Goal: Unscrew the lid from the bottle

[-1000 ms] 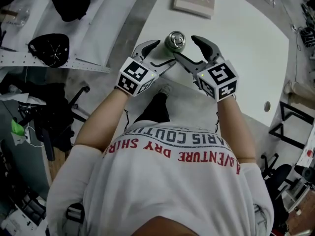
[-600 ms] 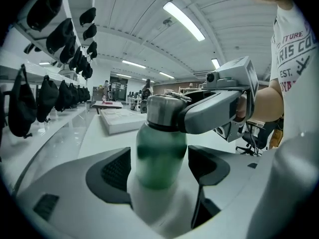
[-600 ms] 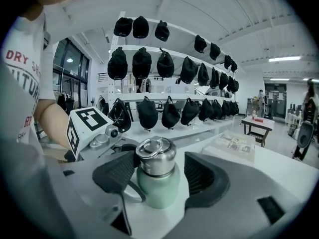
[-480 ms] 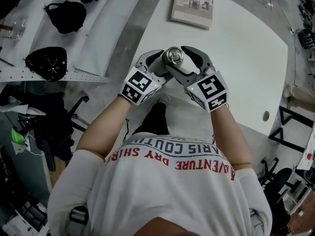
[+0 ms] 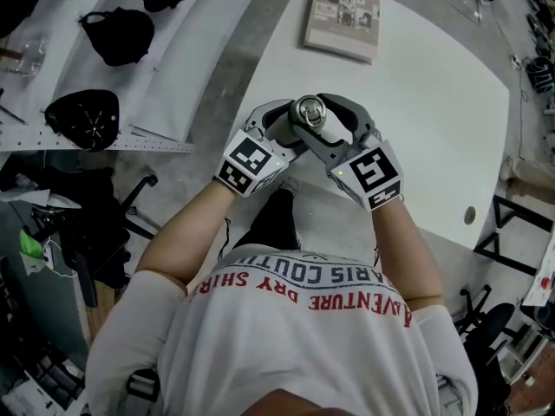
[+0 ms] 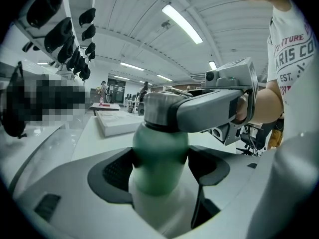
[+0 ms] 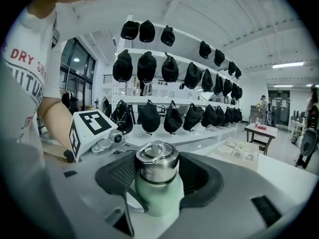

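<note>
Bottle point(image 7: 159, 199) stood near the white table's point(image 5: 416, 102) edge | book point(image 5: 344, 16) lay beyond, well apart; black caps point(image 5: 117, 33) on shelves at left | left gripper point(image 6: 160, 163) clamped the green body | right gripper point(image 7: 157, 168) had just been closing, pads on the steel lid point(image 5: 310, 111) | forearms reached forward, grippers converging, tilted slightly down

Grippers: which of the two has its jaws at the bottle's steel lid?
The right gripper: its jaws have just been closing onto the lid between them. The left gripper clamps the green bottle body lower down.
</note>
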`<state>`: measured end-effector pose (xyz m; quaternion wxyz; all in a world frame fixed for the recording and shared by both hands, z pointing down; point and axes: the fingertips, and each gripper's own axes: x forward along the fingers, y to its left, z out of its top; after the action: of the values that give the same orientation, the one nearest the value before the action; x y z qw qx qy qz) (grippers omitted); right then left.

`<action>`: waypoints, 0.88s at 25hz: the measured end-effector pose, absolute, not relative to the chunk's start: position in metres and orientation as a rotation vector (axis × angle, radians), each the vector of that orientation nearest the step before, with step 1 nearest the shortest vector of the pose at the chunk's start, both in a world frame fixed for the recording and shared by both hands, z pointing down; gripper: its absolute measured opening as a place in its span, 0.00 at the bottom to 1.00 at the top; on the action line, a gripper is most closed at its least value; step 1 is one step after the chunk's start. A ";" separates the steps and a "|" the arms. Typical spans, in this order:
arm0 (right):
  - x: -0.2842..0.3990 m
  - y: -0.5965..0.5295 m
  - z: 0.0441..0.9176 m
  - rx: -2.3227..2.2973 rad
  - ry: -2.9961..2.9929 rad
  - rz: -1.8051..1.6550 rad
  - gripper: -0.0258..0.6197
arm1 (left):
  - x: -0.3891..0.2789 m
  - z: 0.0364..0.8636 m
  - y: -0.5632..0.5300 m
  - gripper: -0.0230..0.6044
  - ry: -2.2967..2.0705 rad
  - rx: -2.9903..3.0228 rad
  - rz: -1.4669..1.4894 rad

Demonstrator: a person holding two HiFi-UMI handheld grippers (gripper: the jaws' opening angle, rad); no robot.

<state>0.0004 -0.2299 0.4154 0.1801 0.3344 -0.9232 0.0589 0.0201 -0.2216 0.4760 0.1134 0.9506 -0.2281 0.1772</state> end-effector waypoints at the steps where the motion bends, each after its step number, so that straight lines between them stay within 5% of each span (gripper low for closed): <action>1: 0.000 -0.230 0.415 0.934 -2.614 0.162 0.44 | 0.020 0.476 -0.222 0.60 -0.661 2.792 0.519; 22: -0.007 -0.220 0.414 0.433 -2.685 0.006 0.44 | 0.015 0.476 -0.215 0.60 -0.130 2.931 0.599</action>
<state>-0.0069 -0.2199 0.4140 0.2093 0.1556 -0.9654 0.0023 0.0154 -0.2146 0.4761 0.0733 0.9762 -0.0435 0.1994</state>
